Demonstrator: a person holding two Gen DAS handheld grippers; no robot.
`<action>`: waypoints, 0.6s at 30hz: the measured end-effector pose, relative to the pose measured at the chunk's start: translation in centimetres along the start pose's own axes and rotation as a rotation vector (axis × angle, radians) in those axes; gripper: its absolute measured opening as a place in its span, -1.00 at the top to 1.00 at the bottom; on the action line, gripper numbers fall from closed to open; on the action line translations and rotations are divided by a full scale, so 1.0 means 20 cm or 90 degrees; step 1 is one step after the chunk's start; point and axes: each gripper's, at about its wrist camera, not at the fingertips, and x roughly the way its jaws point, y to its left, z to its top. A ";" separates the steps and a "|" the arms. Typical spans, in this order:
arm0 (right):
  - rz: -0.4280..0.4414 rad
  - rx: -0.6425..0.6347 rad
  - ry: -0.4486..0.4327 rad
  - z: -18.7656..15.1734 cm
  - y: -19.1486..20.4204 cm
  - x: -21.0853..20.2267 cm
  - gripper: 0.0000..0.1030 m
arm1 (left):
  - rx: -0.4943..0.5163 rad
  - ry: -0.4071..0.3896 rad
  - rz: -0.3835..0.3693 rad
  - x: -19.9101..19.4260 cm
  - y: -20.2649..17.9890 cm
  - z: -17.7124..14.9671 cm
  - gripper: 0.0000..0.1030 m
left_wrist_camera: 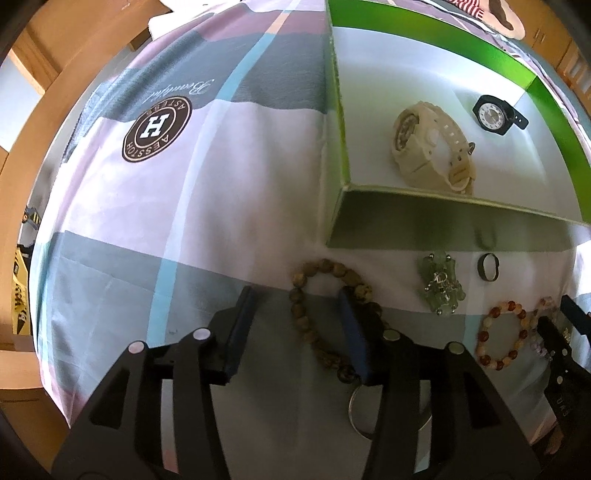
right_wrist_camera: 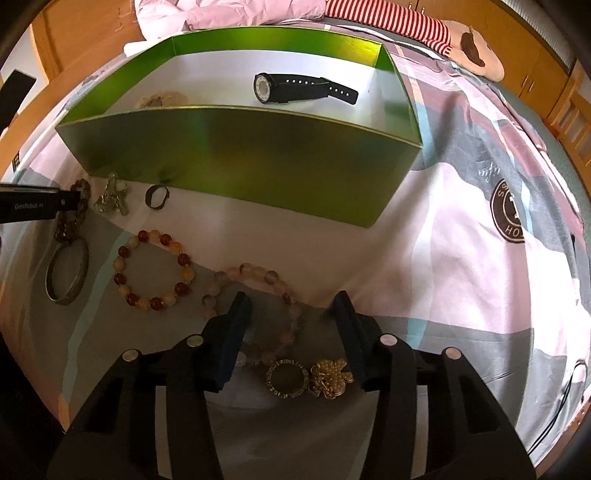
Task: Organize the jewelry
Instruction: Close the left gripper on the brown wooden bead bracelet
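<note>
While open, left tongs point(left_wrist_camera: 299, 314) straddle brown bracelet point(left_wrist_camera: 325, 314).

I am working in a home bedroom. A bed with a patchwork-print sheet point(right_wrist_camera: 424, 229) fills both views. Beyond the green box point(right_wrist_camera: 236, 162) on it lie a pink duvet point(right_wrist_camera: 229, 14) and a plush toy point(right_wrist_camera: 476, 48). Wooden cupboards point(right_wrist_camera: 532, 70) stand behind the toy.

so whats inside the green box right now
Two watches lie on the white floor of the green box: a cream watch and a black watch. From the right wrist view the front wall covers most of the cream one; nothing else shows inside.
</note>
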 end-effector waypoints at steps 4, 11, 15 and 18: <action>0.007 0.002 -0.001 -0.01 -0.01 0.00 0.01 | -0.021 -0.007 0.031 0.01 0.02 -0.01 -0.40; 0.016 0.004 -0.002 -0.01 -0.02 0.01 -0.02 | -0.020 -0.013 0.007 0.00 0.03 -0.02 -0.03; 0.018 0.010 -0.005 0.00 -0.04 0.02 -0.14 | 0.022 -0.022 0.019 -0.03 -0.06 -0.06 0.36; 0.016 0.016 -0.007 0.01 -0.05 0.03 -0.20 | 0.046 -0.026 0.031 -0.03 -0.10 -0.08 0.39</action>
